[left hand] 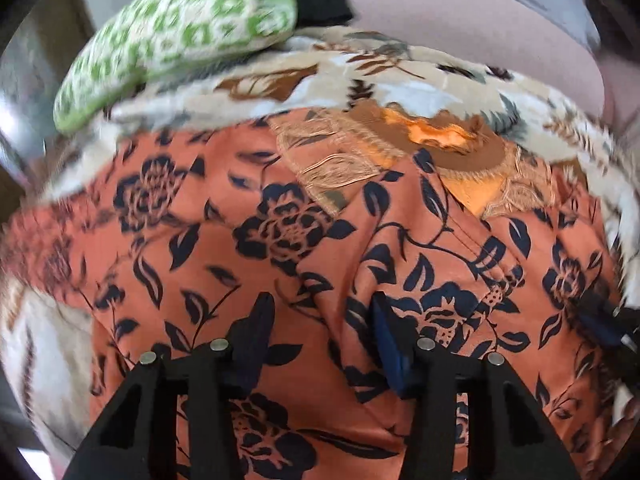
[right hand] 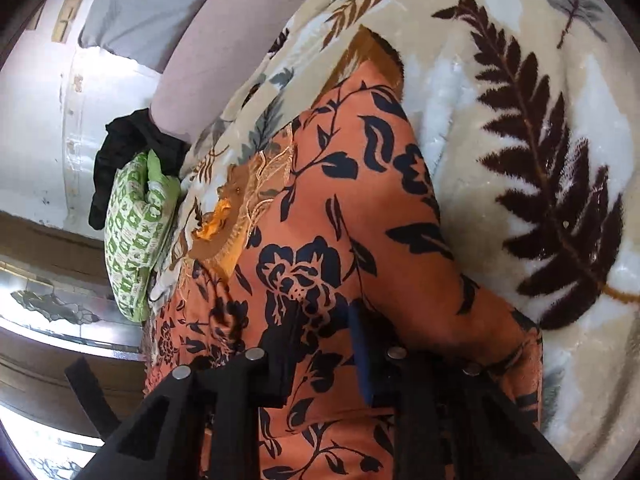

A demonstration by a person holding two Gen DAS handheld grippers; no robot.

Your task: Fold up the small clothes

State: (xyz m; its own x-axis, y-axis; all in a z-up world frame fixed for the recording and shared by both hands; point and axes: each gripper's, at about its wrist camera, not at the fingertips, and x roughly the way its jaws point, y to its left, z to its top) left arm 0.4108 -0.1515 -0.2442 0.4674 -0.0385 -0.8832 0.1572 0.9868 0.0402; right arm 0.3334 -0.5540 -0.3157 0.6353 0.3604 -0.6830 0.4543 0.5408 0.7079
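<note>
1. The rust-orange garment with dark floral print (left hand: 320, 240) lies spread on a cream leaf-patterned fleece blanket (right hand: 520, 160).
2. Left gripper (left hand: 320, 344) hovers wide above it; right gripper (right hand: 324, 344) likewise, holding nothing.
3. Judged step: choosing edges; next, pinch a hem.

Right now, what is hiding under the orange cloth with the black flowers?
The orange floral garment lies on a fluffy cream blanket with brown fern leaves, which shows all around it. Whatever sits directly beneath the garment is covered, and so is anything under the blanket.
</note>
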